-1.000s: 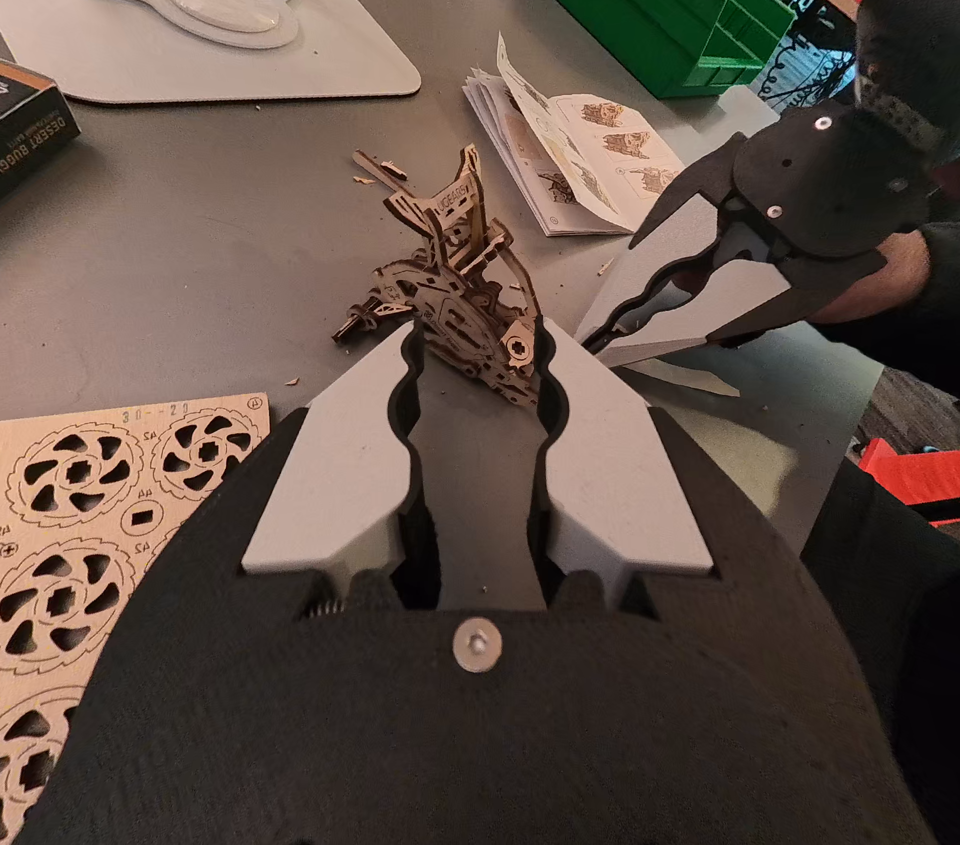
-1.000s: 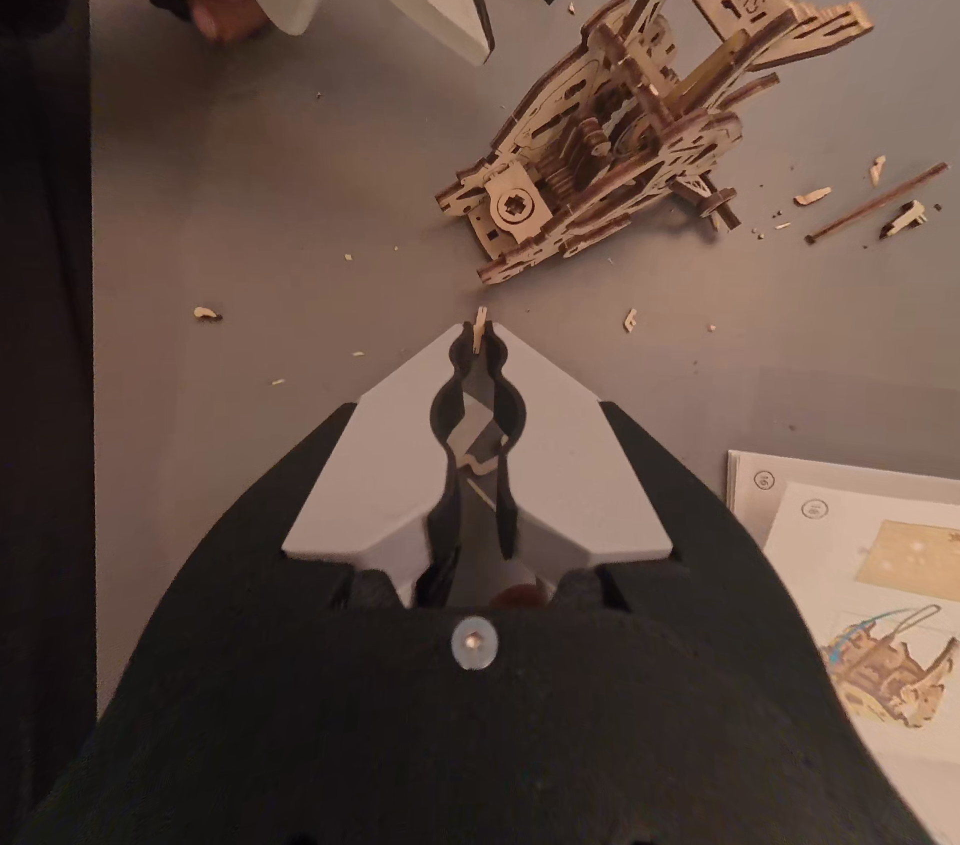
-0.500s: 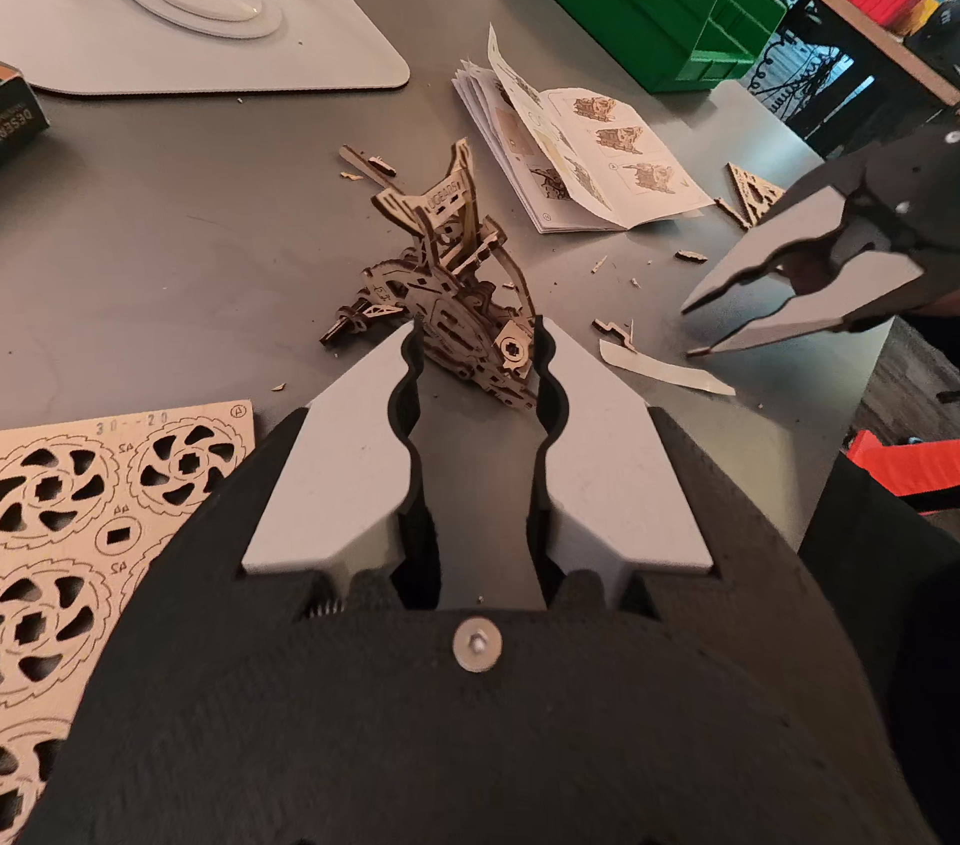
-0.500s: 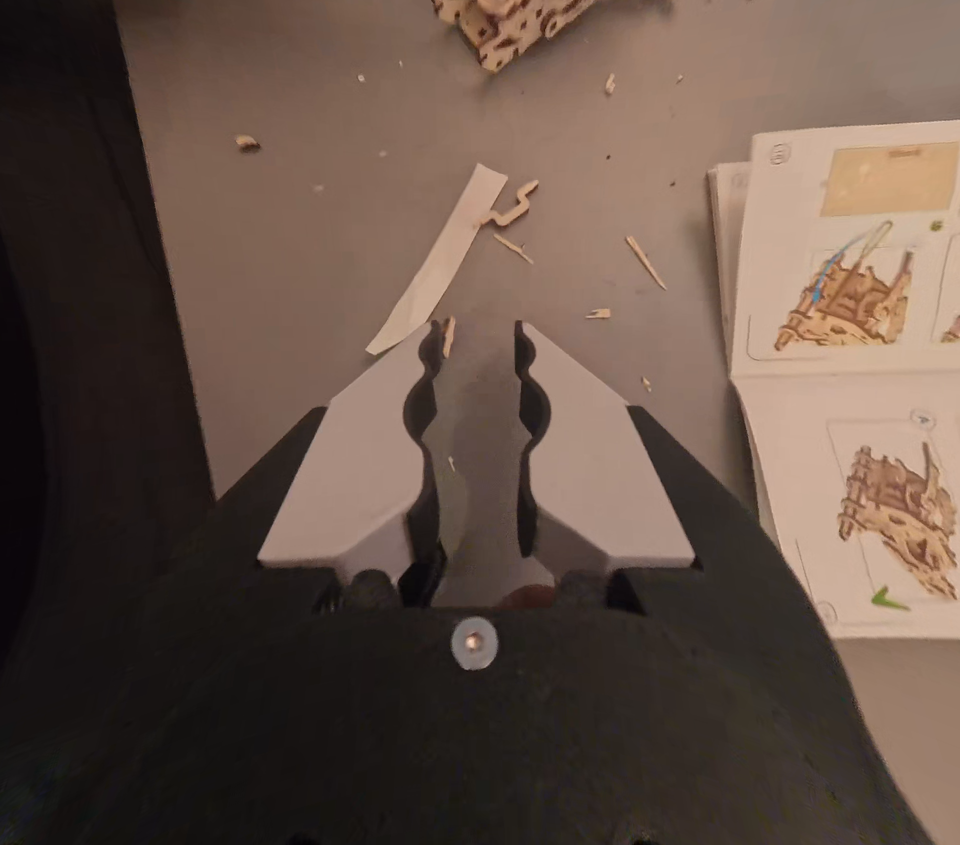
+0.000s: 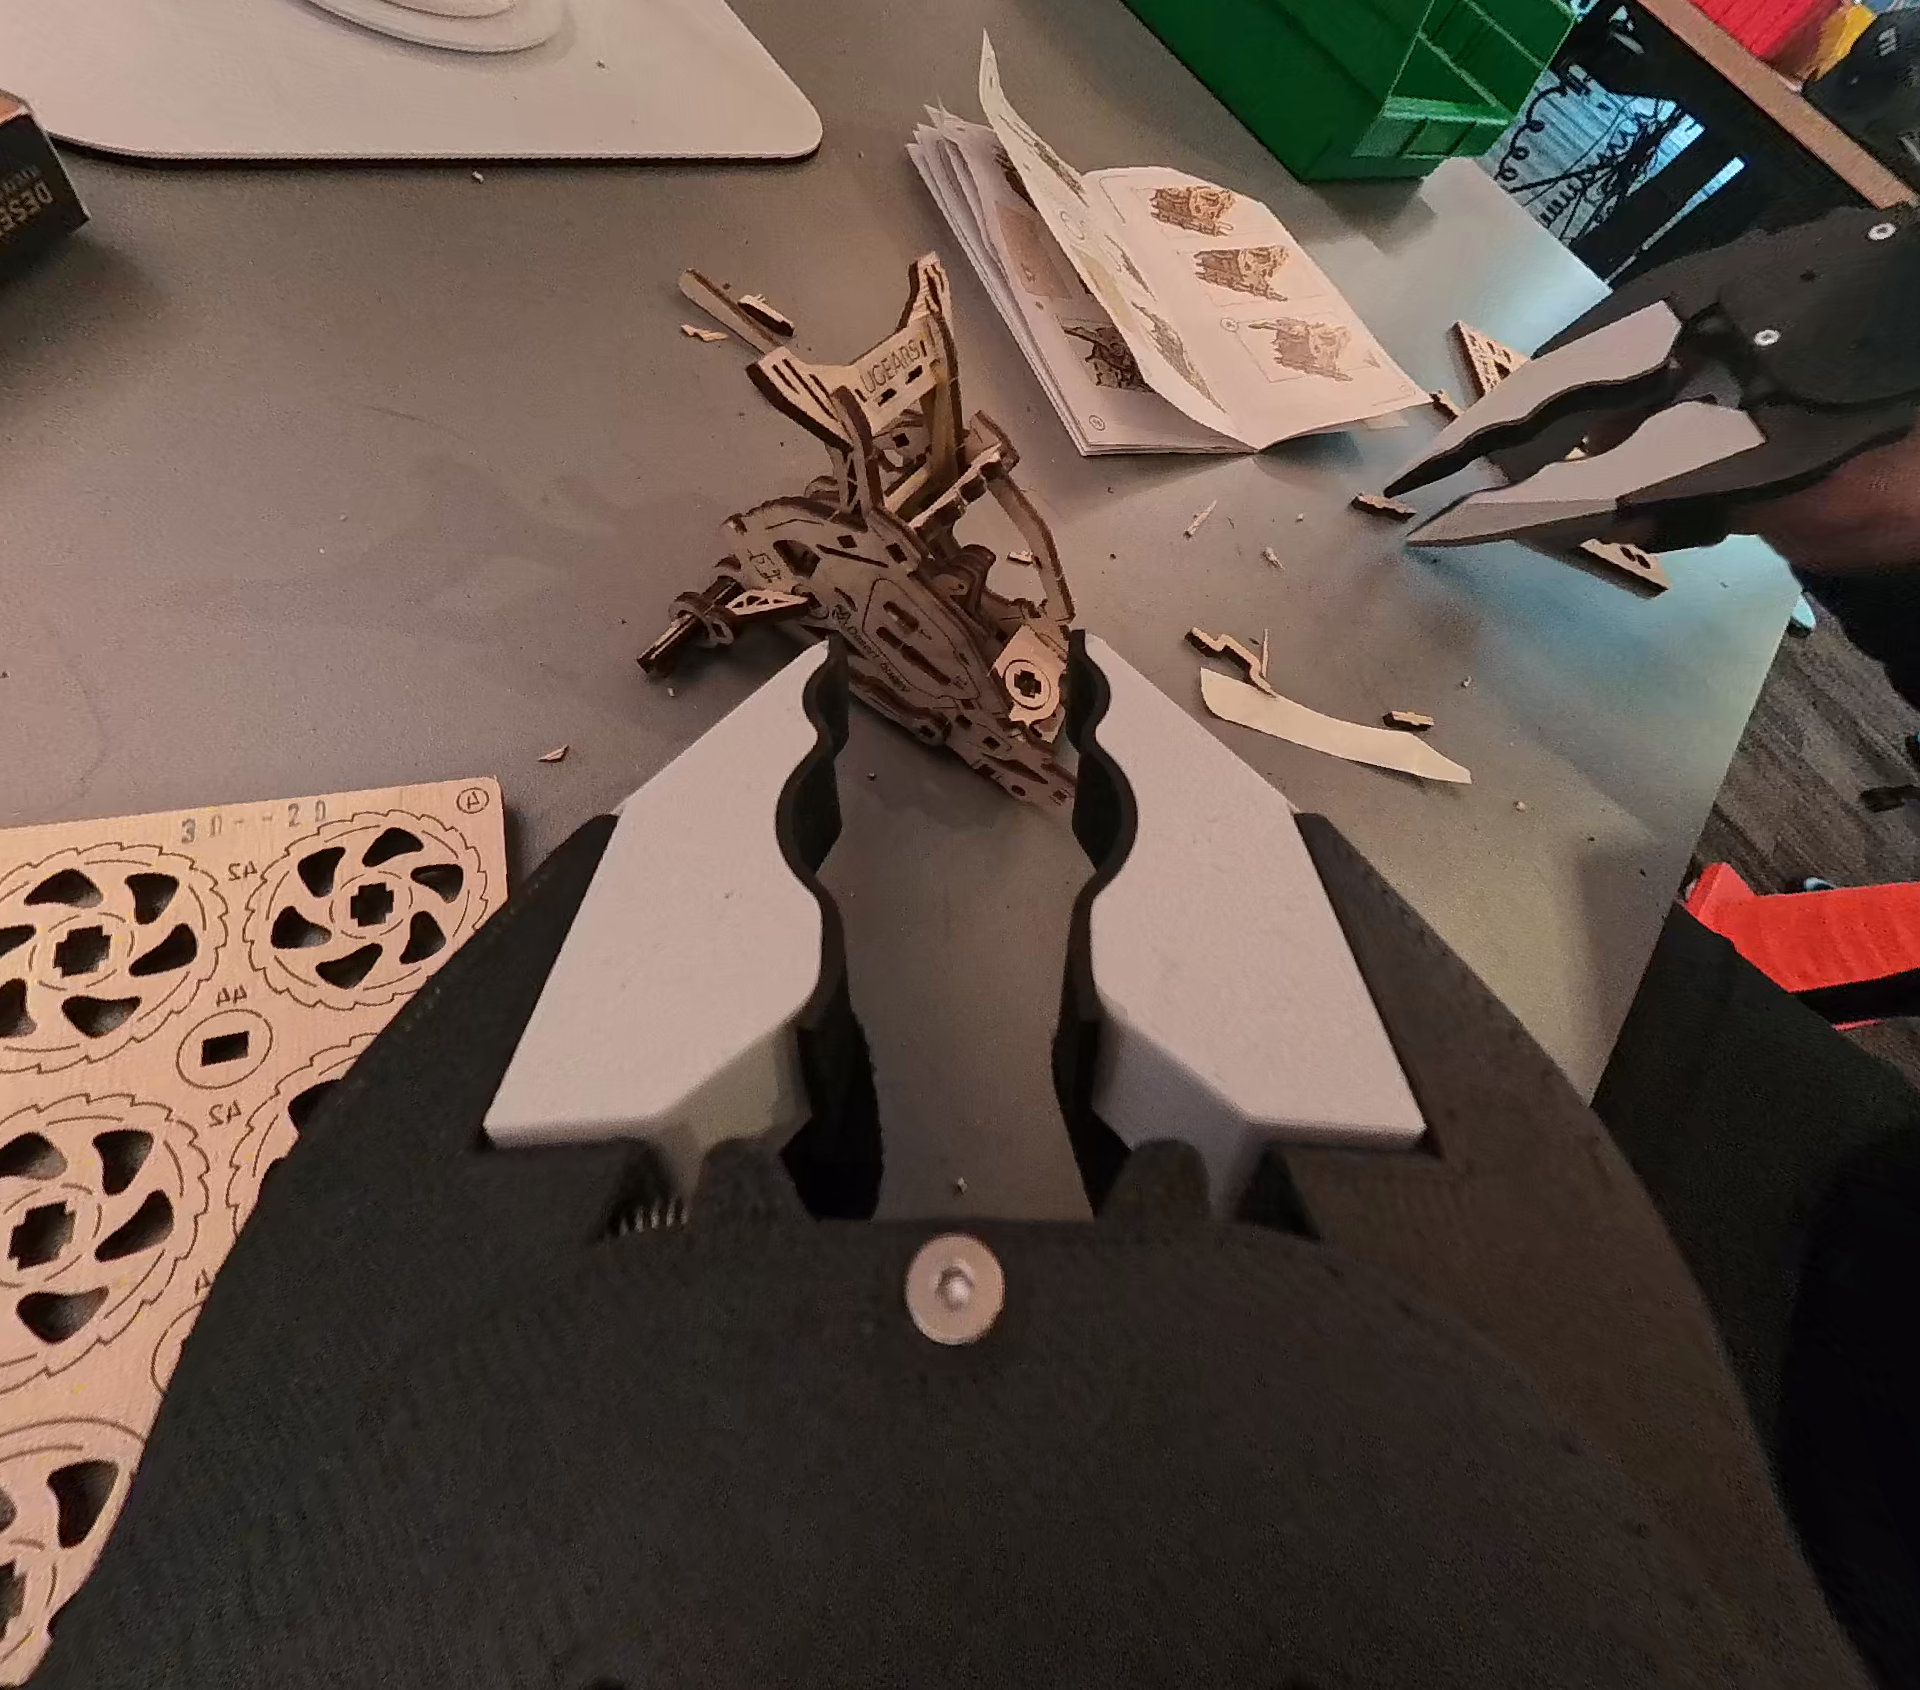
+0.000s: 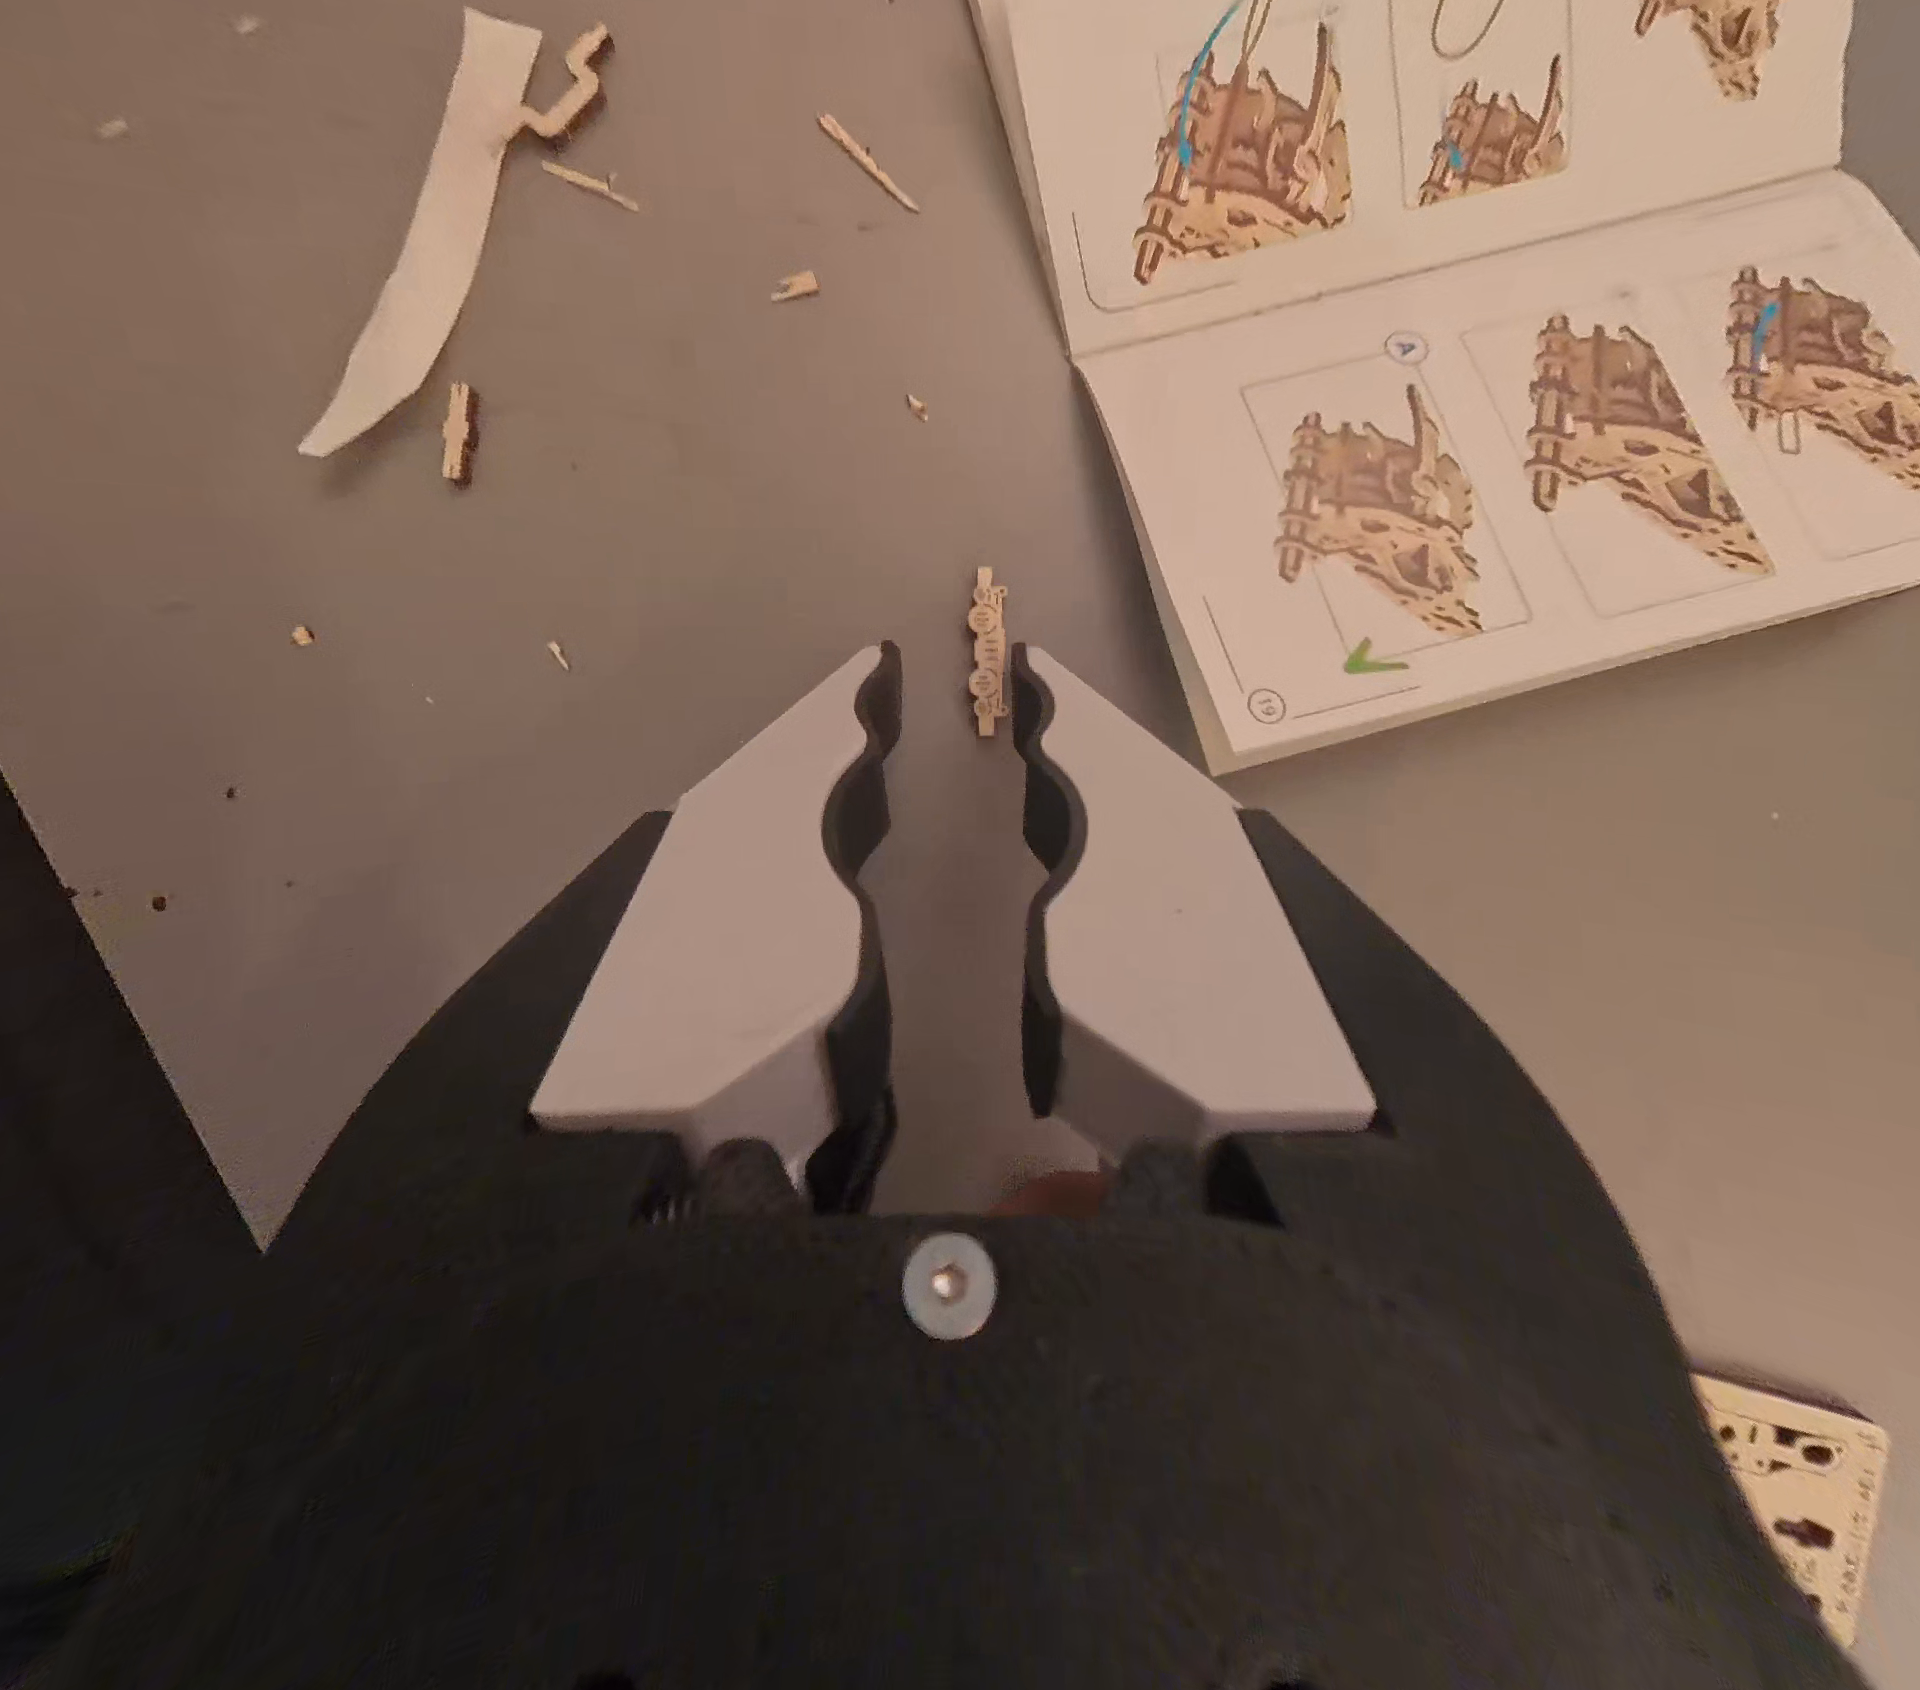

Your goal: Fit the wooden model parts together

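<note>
Right wrist view: wooden part point(image 6: 986, 653) between open claw point(image 6: 956, 669) tips

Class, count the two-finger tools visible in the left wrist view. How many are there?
2. The left tool fills the foreground, with the wooden model showing between its fingertips. The right tool reaches in from the right edge. No others are visible.

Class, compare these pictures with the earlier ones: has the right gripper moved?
Yes. In the left wrist view the right gripper has drawn away from the wooden model, out past the instruction booklet toward the table's far right edge.
</note>
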Demonstrator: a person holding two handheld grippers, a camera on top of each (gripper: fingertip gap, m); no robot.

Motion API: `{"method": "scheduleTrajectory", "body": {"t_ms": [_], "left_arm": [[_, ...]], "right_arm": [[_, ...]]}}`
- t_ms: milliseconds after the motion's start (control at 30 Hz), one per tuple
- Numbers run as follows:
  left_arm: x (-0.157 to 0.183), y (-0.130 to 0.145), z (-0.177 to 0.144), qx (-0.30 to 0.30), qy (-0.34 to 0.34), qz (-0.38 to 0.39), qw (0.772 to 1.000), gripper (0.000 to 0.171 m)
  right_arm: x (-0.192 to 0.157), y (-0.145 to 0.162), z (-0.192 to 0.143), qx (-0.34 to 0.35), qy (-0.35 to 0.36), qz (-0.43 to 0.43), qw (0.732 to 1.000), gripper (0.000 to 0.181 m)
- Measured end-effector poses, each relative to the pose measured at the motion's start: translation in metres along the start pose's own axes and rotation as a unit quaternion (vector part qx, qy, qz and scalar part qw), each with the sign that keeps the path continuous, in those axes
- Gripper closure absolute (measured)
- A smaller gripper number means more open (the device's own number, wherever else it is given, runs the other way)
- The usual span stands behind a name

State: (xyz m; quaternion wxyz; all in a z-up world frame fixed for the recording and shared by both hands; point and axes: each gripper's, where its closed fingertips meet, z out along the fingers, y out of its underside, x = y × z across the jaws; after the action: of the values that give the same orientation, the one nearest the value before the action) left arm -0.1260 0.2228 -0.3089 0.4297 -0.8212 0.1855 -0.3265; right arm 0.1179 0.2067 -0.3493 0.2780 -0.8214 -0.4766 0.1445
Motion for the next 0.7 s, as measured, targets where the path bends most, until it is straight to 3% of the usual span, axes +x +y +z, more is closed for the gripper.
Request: {"method": "scheduleTrajectory", "body": {"t_ms": [133, 167, 267, 400, 567, 700], "left_arm": [[-0.001, 0.000, 0.000, 0.002, 0.002, -0.004, 1.000, 0.132], [-0.001, 0.000, 0.000, 0.001, 0.002, -0.006, 1.000, 0.132], [-0.001, 0.000, 0.000, 0.002, 0.002, -0.006, 1.000, 0.132], [-0.001, 0.000, 0.000, 0.002, 0.005, -0.008, 1.000, 0.133], [-0.001, 0.000, 0.000, 0.005, 0.011, -0.014, 1.000, 0.132], [-0.001, -0.003, -0.003, 0.017, 0.015, -0.019, 1.000, 0.133]], "right_arm": [[0.002, 0.001, 0.003, -0.009, 0.004, -0.002, 1.000, 0.168], [-0.001, 0.000, 0.003, -0.004, -0.006, 0.000, 1.000, 0.177], [-0.027, -0.001, 0.002, -0.008, -0.071, 0.003, 0.997, 0.177], [-0.041, -0.042, 0.000, 0.051, -0.100, -0.019, 0.993, 0.156], [-0.026, -0.072, 0.049, 0.023, -0.090, -0.085, 0.992, 0.162], [-0.016, -0.084, 0.066, 0.020, -0.097, -0.103, 0.990, 0.181]]}}
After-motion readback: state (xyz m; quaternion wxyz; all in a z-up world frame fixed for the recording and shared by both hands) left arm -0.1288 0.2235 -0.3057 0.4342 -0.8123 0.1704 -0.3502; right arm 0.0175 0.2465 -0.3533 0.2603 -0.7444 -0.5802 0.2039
